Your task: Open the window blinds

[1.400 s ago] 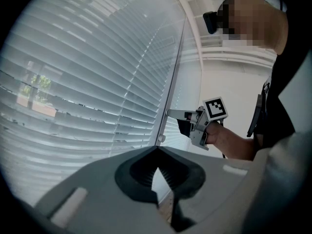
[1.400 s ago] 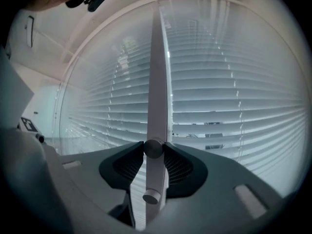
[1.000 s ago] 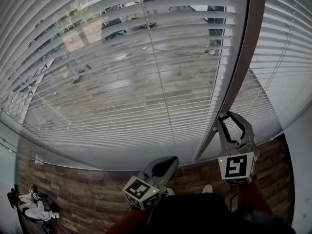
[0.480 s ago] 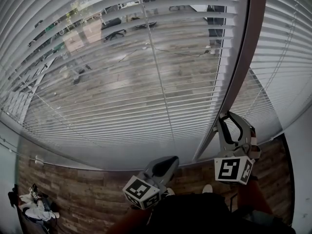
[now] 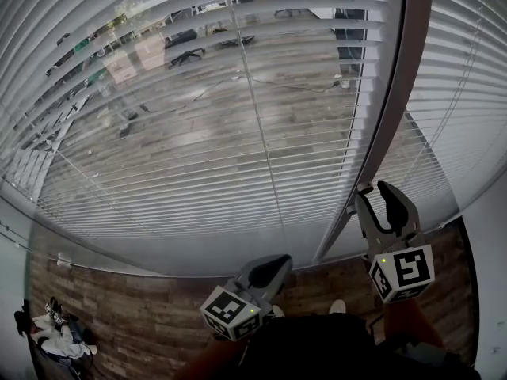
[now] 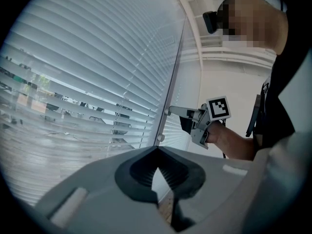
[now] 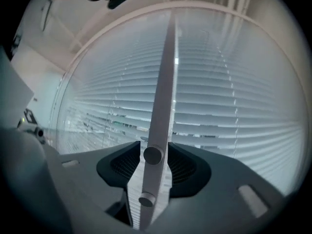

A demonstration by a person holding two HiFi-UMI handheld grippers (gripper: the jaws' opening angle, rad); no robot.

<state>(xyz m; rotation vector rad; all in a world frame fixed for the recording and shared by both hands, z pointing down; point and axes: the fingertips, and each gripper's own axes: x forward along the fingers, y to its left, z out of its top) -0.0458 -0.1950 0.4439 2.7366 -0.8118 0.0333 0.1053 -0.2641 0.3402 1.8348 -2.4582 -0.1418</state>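
Right gripper [image 5: 375,190] is up at the window blinds [image 5: 198,133], level, right beside the brown frame post [image 5: 396,93] that splits the two blinds. In the right gripper view I've got the pale tilt rod [image 7: 163,91] running straight up between the jaws, a round knob [image 7: 152,155] on it right at the pads. Those jaws have just been opening: they stand wide now, the rod between them, and the pads don't look pressed on it. From the left gripper view I see the same rod [image 6: 172,82] hanging thin in front of the slats, with the right gripper [image 6: 170,112] reaching its tip to it and a hand [image 6: 224,135] behind its marker cube [image 6: 218,107].

Left gripper [image 5: 277,261] sits low and well apart from the blinds, over the wood floor [image 5: 142,323]. Its jaws are together at the tips, nothing in them.

The slats on the left blind are angled enough that I can see outside through them. The right blind [image 5: 467,93] reads more solid white from here.
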